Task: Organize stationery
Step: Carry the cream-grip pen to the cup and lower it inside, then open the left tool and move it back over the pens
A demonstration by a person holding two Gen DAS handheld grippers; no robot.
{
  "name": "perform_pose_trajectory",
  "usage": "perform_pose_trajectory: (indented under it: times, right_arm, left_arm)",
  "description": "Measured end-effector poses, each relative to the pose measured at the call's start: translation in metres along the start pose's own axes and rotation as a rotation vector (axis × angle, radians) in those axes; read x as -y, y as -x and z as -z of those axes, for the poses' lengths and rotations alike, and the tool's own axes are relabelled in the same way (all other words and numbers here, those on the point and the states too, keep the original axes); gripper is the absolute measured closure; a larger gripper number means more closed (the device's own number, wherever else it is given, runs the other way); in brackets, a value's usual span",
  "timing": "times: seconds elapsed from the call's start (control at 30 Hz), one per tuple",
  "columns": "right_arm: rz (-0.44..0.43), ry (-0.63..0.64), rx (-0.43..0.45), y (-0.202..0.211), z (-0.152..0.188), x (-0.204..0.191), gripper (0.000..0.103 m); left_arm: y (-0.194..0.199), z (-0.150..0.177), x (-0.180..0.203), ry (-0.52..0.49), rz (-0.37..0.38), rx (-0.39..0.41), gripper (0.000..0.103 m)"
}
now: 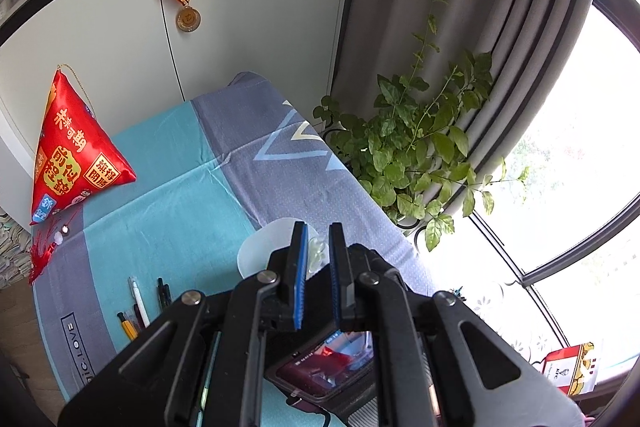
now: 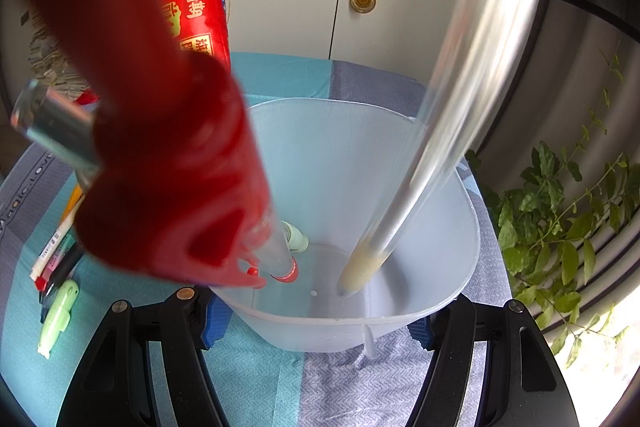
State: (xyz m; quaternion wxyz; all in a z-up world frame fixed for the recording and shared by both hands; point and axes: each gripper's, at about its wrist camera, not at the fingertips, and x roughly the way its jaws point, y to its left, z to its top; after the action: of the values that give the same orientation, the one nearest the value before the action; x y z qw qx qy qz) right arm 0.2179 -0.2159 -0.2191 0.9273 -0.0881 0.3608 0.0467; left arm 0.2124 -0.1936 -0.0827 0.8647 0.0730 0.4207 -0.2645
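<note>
My right gripper (image 2: 318, 327) is shut on a translucent plastic container (image 2: 440, 211), with a blue pad pressed on each side of its base. Inside lean a pen with a red clip (image 2: 180, 167) and a clear pen with a whitish tip (image 2: 440, 107). A pale green piece (image 2: 296, 237) lies on the bottom. My left gripper (image 1: 319, 227) hovers over the same container (image 1: 260, 251), jaws shut. Only a translucent bit shows in the slit between its pads. Several loose pens (image 1: 136, 303) lie on the cloth to the left. They also show in the right wrist view (image 2: 56, 247), beside a green highlighter (image 2: 58, 311).
A blue and grey tablecloth (image 1: 180, 167) covers the table. A red triangular cushion (image 1: 76, 155) sits at the back left by white cabinet doors with a hanging medal (image 1: 188, 19). A leafy plant (image 1: 412, 155) and a window border the right edge. A red-white box (image 1: 572, 371) sits on the sill.
</note>
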Motion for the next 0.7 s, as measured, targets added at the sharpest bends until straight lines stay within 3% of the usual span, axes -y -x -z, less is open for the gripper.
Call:
perform_pose_trajectory:
  times: [0.3,0.57,0.67,0.7]
  right_arm:
    - [0.001,0.001,0.001,0.001,0.0,-0.001,0.033]
    - [0.001,0.001,0.001,0.001,0.0,-0.001,0.033]
    - [0.001,0.001,0.001,0.001,0.0,-0.001,0.033]
    - [0.001,0.001,0.001,0.001,0.0,-0.001,0.033]
  left_arm:
    - [0.007,0.001,-0.002,0.01,0.003,0.009,0.095]
    - [0.054,-0.002,-0.035,0.088,-0.035,0.129,0.093]
    - [0.071,0.002,-0.061,0.141,-0.084,0.171,0.079]
    - [0.077,0.005,-0.074,0.171,-0.107,0.183,0.07]
